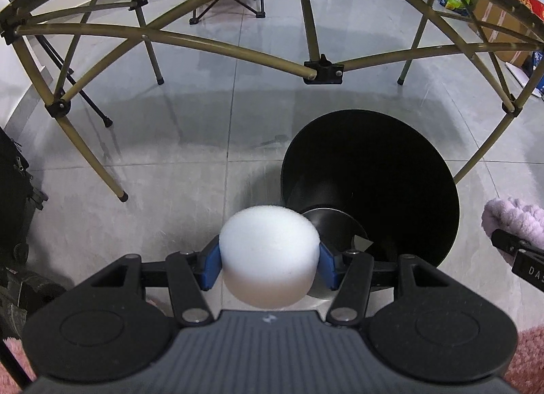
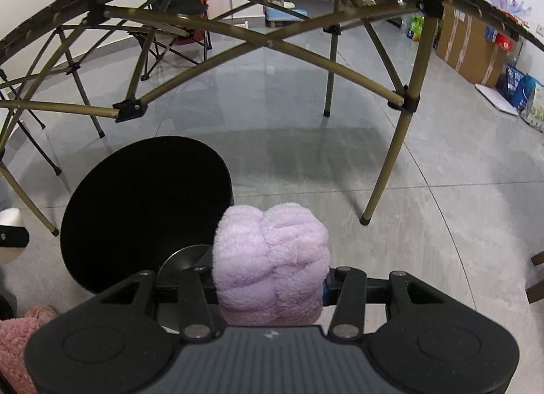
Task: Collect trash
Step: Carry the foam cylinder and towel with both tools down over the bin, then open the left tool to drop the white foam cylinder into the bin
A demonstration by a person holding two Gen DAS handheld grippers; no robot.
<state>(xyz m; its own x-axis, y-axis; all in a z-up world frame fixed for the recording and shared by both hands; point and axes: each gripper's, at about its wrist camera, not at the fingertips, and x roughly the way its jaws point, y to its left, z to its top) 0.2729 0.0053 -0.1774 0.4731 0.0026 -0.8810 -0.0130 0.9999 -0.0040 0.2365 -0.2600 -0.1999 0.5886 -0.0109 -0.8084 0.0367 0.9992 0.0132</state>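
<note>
A: Left gripper (image 1: 270,259) clamped on white foam puck (image 1: 269,251), blue pads (image 1: 211,266) pressing both flanks, jaws roughly a third open. Flat round face up, axis pointing away along the fingers

B: Bin position?

A: Black trash bin (image 1: 391,169) at 1 o'clock from the left jaws, mouth open, near rim just beyond the puck's far right edge. Puck not over the opening yet, mostly above floor tile (image 1: 190,173)

B: Right side?

A: Right gripper (image 2: 270,278) closed on lilac fluffy cloth wad (image 2: 272,258), jaws about a third open, wad bulging above the fingers and hiding the left pad. Same bin (image 2: 142,196) at 10 to 11 o'clock from those jaws, wad's left edge overlapping the rim line

B: Nearer hand?

A: Close call; right wad looks slightly nearer the mouth. Both pitched steeply down, bin between them, sitting under the folding table frame (image 1: 217,47)

B: Next move?

A: Probably shift left inward toward 1, right inward toward 10, then release over the mouth. Risk: light puck bouncing off the rim
</note>
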